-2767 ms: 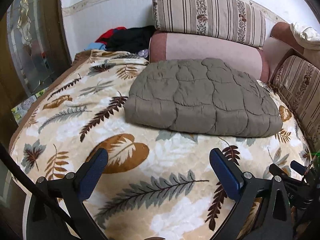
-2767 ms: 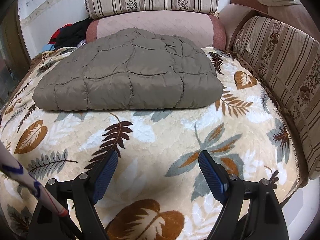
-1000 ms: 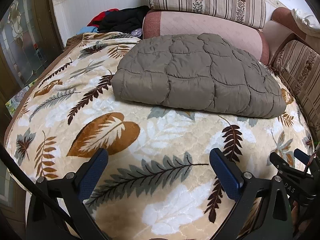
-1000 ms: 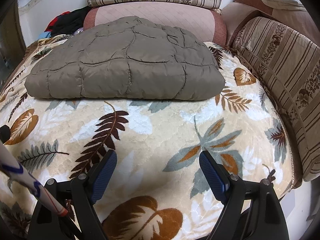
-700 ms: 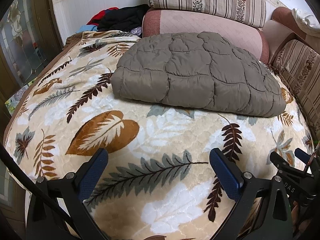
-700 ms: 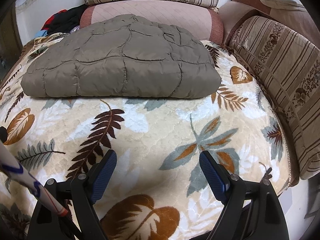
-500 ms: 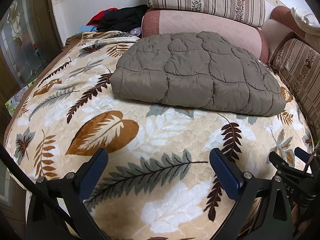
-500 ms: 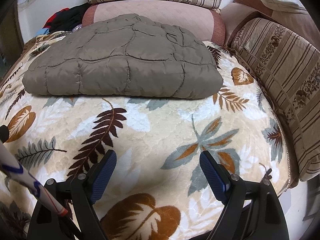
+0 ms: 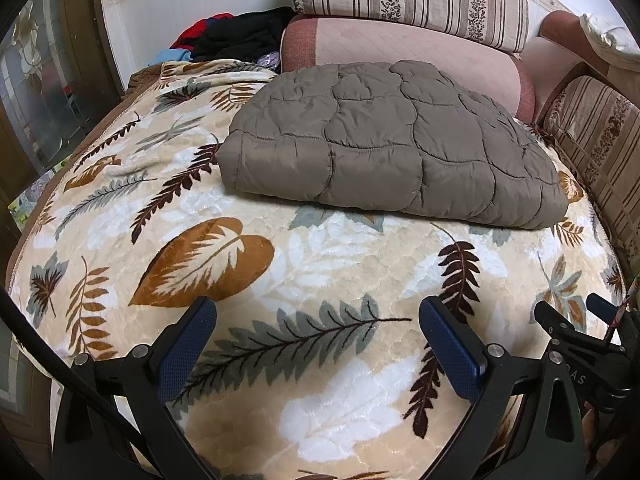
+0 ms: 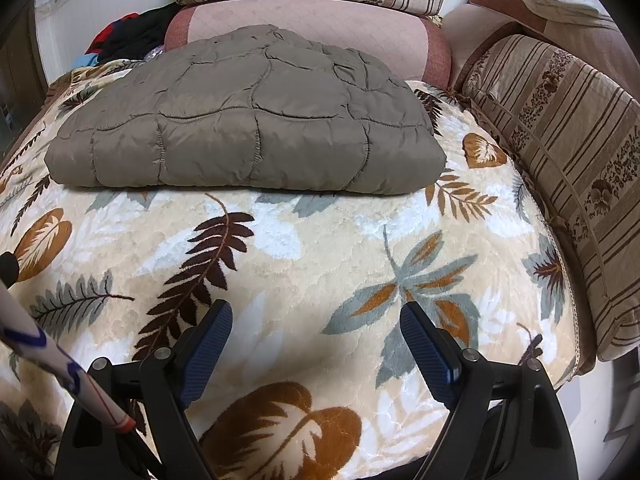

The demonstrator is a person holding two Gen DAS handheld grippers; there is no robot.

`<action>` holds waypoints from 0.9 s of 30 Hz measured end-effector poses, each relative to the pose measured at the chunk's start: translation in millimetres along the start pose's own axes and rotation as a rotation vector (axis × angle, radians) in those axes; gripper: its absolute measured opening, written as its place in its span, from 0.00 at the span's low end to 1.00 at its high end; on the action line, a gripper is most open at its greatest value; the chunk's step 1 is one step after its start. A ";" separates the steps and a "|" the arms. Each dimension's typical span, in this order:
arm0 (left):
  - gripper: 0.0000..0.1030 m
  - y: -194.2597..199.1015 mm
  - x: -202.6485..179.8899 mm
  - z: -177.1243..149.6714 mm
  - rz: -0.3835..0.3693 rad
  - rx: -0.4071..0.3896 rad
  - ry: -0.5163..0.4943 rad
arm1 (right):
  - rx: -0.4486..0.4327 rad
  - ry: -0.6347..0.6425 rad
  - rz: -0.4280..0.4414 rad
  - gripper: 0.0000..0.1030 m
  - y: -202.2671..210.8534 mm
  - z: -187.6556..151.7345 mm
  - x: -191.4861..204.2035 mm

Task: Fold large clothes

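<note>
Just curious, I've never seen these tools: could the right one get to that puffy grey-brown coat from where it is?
Probably yes. The right hand-held gripper is open, and only bare leaf-print blanket lies between it and the folded coat; nothing blocks the near edge.

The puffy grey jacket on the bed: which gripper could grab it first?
Probably the right gripper, though it's close. Both are open and empty, short of the quilted jacket. In the right wrist view the jacket's near edge sits straight ahead and centred; in the left wrist view it lies off to the right of the left gripper.
</note>
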State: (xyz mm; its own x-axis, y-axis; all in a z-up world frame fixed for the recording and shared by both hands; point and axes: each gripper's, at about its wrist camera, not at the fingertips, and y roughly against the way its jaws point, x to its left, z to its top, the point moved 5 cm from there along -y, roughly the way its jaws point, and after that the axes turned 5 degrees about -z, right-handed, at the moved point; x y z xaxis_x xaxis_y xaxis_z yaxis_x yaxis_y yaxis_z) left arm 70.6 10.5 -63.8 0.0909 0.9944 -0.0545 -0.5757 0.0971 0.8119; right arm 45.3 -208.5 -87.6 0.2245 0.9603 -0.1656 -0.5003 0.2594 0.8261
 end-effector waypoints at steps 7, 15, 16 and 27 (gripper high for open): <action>0.98 -0.1 0.5 -0.1 -0.003 0.004 0.001 | 0.002 -0.001 -0.001 0.87 0.6 -0.3 -1.2; 0.98 -1.2 -0.5 -1.4 -0.002 0.008 -0.005 | 0.008 0.003 0.001 0.87 -1.3 -1.6 -1.5; 0.98 -1.2 -0.6 -1.4 -0.003 0.009 -0.004 | 0.009 0.003 0.002 0.87 -1.8 -1.5 -1.5; 0.98 -6.5 0.6 -4.1 -0.006 0.027 -0.004 | 0.019 0.011 0.003 0.87 -6.7 -2.7 0.4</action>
State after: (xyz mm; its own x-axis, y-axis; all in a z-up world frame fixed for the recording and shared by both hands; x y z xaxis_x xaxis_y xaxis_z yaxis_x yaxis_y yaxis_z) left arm 71.0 10.7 -71.6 0.0977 0.9936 -0.0569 -0.5532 0.1018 0.8268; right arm 46.5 -209.6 -94.6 0.2136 0.9622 -0.1687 -0.4847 0.2543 0.8369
